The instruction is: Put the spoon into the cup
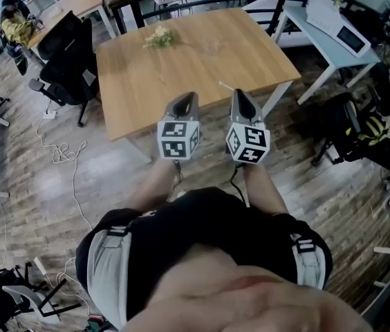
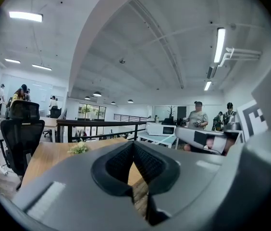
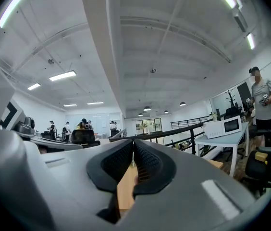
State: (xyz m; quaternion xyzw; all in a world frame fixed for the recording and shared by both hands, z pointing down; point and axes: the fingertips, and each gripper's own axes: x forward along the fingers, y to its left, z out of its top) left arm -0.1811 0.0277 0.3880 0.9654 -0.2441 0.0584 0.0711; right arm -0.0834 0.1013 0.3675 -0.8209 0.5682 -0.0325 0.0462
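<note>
Holds the left gripper (image 1: 184, 102) and the right gripper (image 1: 240, 97) side by side over the near edge of the table (image 1: 146, 88). Keeps both sets of jaws pressed together with nothing between them, as read along each gripper's own view, where only tabletop shows past the closed tips.

Seems to place the spoon (image 1: 225, 86) as a thin pale sliver on the wood, just beside the right gripper's tip at about 11 o'clock, too small to be sure of. Appears to run its long axis from 10 o'clock to 4 o'clock. Puts it nearer the right gripper than the left, so likely calls for the right one to open and reach.

Seems to set the cup (image 1: 213, 45), a faint clear shape, farther up the table at about 12 o'clock from the spoon and well apart from it. Cannot tell what is in it; looks empty. Leaves a small bunch of flowers (image 1: 159, 37) at 9 o'clock of the cup.
</note>
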